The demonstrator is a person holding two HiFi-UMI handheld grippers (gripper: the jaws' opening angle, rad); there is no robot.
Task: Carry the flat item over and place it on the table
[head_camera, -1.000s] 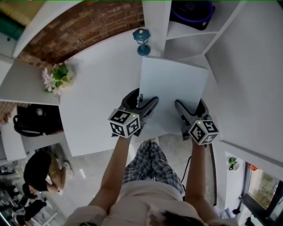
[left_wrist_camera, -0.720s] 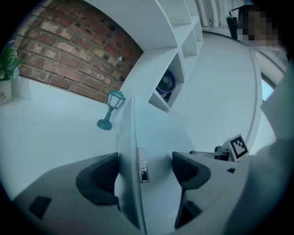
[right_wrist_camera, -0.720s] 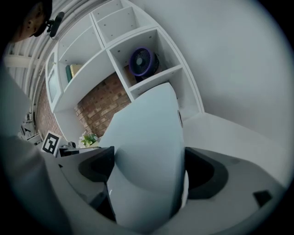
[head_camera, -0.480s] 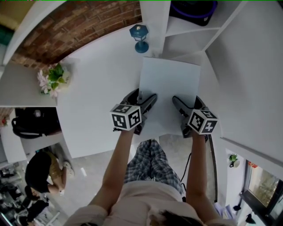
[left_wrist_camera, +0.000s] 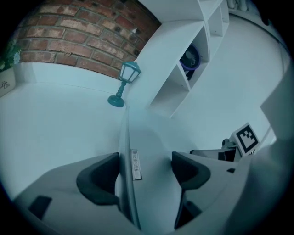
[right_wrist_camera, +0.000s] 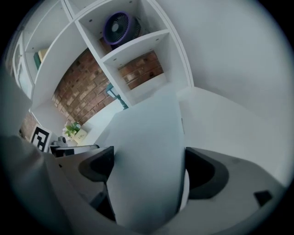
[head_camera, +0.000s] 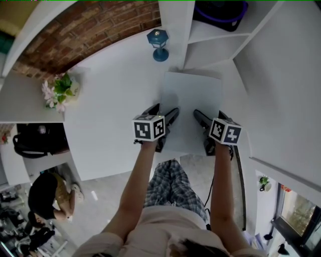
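Note:
The flat item is a thin white board [head_camera: 191,108], held level just over the white table [head_camera: 113,100] near its right end. My left gripper [head_camera: 164,124] is shut on the board's near left edge, and my right gripper [head_camera: 202,126] is shut on its near right edge. In the left gripper view the board [left_wrist_camera: 148,151] runs edge-on between the dark pads [left_wrist_camera: 98,181], with a small label on its edge. In the right gripper view the board [right_wrist_camera: 147,147] fills the gap between the jaws of the right gripper [right_wrist_camera: 147,173].
A small blue lantern [head_camera: 159,44] stands on the table just beyond the board. A flower pot [head_camera: 59,89] sits at the table's left. White shelving [head_camera: 210,45] with a purple fan [head_camera: 220,10] rises on the right. A black bag [head_camera: 35,138] and a person [head_camera: 45,196] are on the floor to the left.
Both grippers have carried the board forward and down toward the tabletop. It looks smaller and flatter now, and both grips are unchanged.

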